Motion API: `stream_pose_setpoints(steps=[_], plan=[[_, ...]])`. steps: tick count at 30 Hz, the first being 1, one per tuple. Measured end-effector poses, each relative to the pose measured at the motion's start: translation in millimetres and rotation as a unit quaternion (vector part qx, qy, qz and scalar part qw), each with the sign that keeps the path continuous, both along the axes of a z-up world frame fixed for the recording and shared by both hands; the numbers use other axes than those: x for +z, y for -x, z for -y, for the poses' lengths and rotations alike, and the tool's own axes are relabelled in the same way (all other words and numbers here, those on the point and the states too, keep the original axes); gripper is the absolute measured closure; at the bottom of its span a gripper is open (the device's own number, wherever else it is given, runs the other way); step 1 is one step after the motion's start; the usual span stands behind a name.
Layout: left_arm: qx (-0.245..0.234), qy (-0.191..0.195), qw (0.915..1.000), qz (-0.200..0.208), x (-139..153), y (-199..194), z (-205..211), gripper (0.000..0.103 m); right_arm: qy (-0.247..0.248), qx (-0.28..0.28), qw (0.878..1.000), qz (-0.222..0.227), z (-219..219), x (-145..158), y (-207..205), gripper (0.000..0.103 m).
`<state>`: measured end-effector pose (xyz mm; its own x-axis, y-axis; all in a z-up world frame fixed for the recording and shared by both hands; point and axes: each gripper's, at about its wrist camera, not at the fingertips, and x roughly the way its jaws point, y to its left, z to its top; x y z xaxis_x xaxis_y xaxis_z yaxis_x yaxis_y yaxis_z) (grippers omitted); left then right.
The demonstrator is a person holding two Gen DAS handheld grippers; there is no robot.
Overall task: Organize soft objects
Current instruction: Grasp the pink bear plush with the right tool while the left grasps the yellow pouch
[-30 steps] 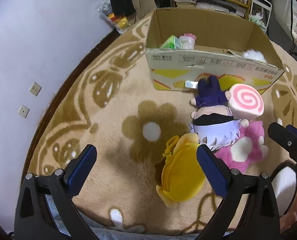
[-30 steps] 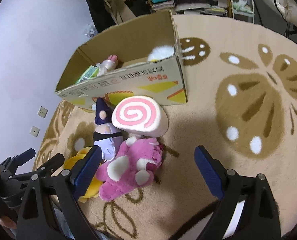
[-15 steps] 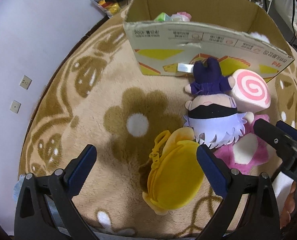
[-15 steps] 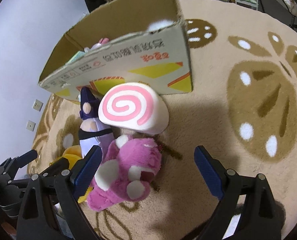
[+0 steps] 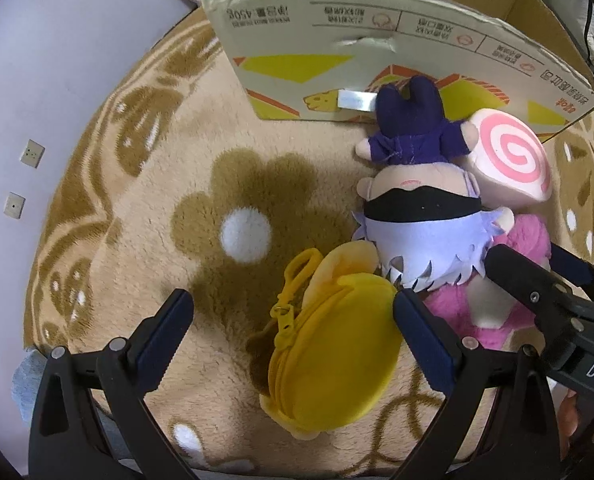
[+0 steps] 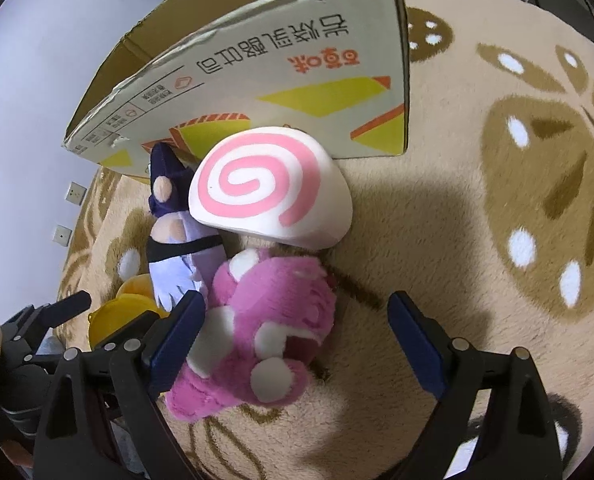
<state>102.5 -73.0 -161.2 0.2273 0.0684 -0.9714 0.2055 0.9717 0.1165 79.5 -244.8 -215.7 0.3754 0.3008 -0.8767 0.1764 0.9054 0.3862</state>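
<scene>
Soft toys lie on the rug in front of a cardboard box [image 5: 377,32]. A yellow plush pouch [image 5: 333,352] lies between the fingers of my open left gripper [image 5: 293,328], near its right finger. A doll with white hair and a black blindfold [image 5: 421,216] lies beside it, next to a pink-swirl roll cushion [image 5: 513,156]. A pink plush paw [image 6: 265,328] lies between the fingers of my open right gripper [image 6: 297,332], close to its left finger. The roll cushion [image 6: 269,188] and the doll [image 6: 177,240] lie just beyond it. The box [image 6: 257,76] stands behind them.
The beige rug with brown flower patterns [image 5: 241,232] covers the floor. A lilac wall with two sockets [image 5: 21,176] rises on the left. The rug [image 6: 537,200] stretches on to the right of the box. The box's inside is hidden.
Both grippers have moved lower and closer to the toys. The yellow pouch now lies between the left fingers and the pink paw between the right fingers. The box contents have dropped out of sight.
</scene>
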Motion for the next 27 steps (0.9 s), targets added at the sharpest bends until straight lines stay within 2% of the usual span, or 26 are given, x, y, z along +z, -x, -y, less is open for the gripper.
stream_pose_setpoints(steps=[8,17,19,21,22,27], plan=[[-0.001,0.0,1.0,-0.008,-5.4,-4.7,1.8,0.004,-0.018,0.007,1.0,-0.001,-3.1,-2.4,-1.0,0.019],[0.007,0.012,0.9997,-0.018,-6.7,-5.3,-1.8,0.004,-0.02,0.008,1.0,-0.002,-8.5,-4.5,-3.5,0.022],[0.006,0.013,0.9997,-0.018,-7.5,-5.5,-2.1,0.004,-0.02,0.008,1.0,-0.001,-9.4,-4.1,-3.6,0.026],[0.003,0.014,0.9997,-0.018,-7.8,-5.3,-1.9,0.009,-0.03,0.012,0.999,0.003,-10.4,-2.4,-3.7,0.034],[0.002,0.017,0.9997,-0.019,-7.5,-5.0,-1.3,0.012,-0.027,0.014,1.0,0.005,-12.6,-1.4,-4.1,0.034],[0.007,0.036,0.9989,-0.029,-7.3,-9.2,-1.1,0.016,-0.022,0.015,1.0,0.007,-15.2,-0.1,-4.4,0.037]])
